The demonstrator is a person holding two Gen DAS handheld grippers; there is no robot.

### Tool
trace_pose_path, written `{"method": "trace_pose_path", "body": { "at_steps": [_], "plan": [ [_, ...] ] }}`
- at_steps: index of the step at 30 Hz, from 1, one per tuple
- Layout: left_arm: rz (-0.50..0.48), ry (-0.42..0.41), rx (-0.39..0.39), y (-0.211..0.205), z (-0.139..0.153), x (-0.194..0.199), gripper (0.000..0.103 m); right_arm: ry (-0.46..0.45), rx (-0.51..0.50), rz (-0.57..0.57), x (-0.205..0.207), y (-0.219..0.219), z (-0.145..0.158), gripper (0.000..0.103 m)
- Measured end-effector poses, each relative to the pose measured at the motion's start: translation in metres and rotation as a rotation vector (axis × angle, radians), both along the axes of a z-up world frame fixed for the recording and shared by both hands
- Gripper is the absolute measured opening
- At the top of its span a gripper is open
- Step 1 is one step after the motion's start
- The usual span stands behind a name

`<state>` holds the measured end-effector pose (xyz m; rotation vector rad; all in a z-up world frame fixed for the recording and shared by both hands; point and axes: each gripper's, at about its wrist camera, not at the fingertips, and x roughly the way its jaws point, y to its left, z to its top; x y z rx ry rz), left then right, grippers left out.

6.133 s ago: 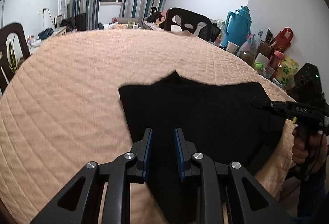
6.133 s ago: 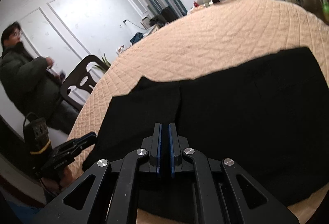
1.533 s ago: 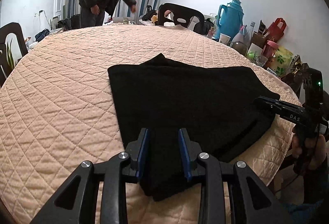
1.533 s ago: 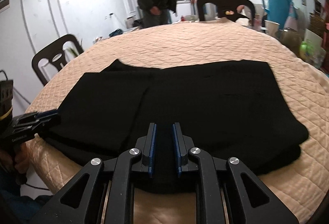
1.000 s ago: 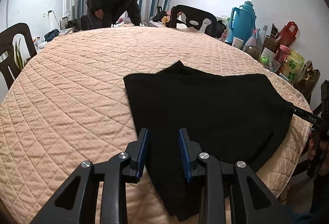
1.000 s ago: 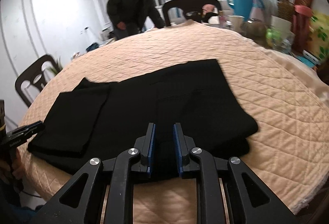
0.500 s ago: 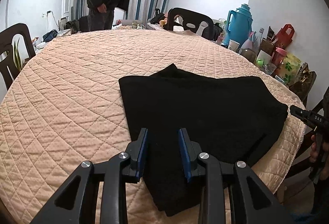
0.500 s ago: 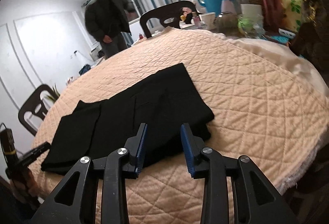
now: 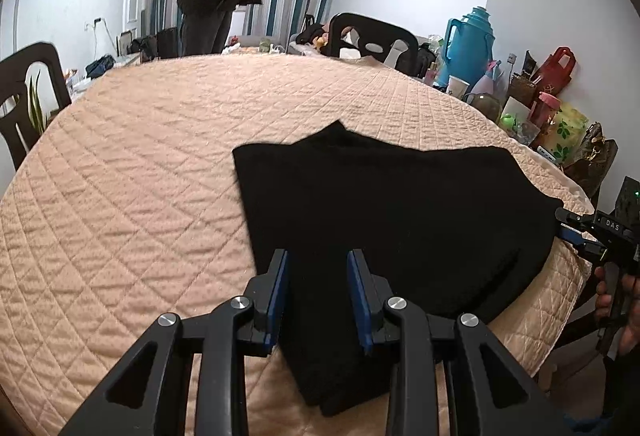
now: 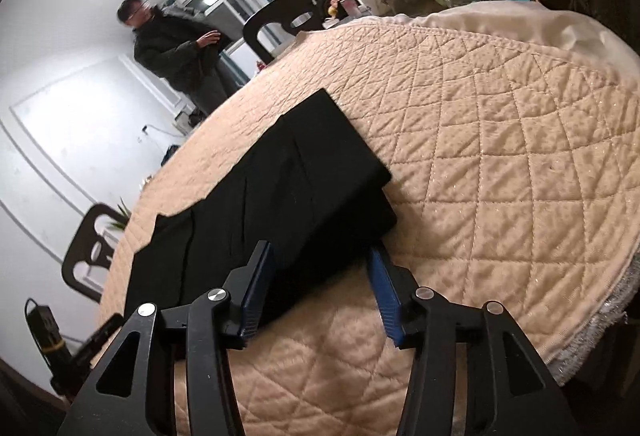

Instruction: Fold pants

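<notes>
Round tabletop (image 9: 140, 164) under a peach quilted, diamond-stitched cover. Folded black pants (image 9: 392, 212) lie flat on it toward 4 o'clock in the left wrist view, near edge close to the rim; white cloth (image 10: 500, 24) shows under the cover's far edge.

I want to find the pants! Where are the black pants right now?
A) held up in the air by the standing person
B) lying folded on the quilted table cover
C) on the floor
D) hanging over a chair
B: the black pants lie flat and folded on the peach quilted table cover, with no chair, floor or person's hand under them.
</notes>
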<state>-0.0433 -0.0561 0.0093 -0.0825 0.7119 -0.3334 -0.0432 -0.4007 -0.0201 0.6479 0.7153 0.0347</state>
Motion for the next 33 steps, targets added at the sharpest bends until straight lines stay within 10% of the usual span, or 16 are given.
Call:
{"method": "trace_pose_path", "body": {
  "at_steps": [18, 33],
  "plan": [
    [0.049, 0.042, 0.071, -0.011, -0.004, 0.008, 0.032, -0.041, -0.006, -0.034, 0.021, 0.005, 0.002, 0.049],
    [0.083, 0.042, 0.07, 0.001, -0.006, 0.007, 0.032, -0.075, -0.069, 0.023, 0.039, 0.012, 0.026, 0.021]
  ]
}}
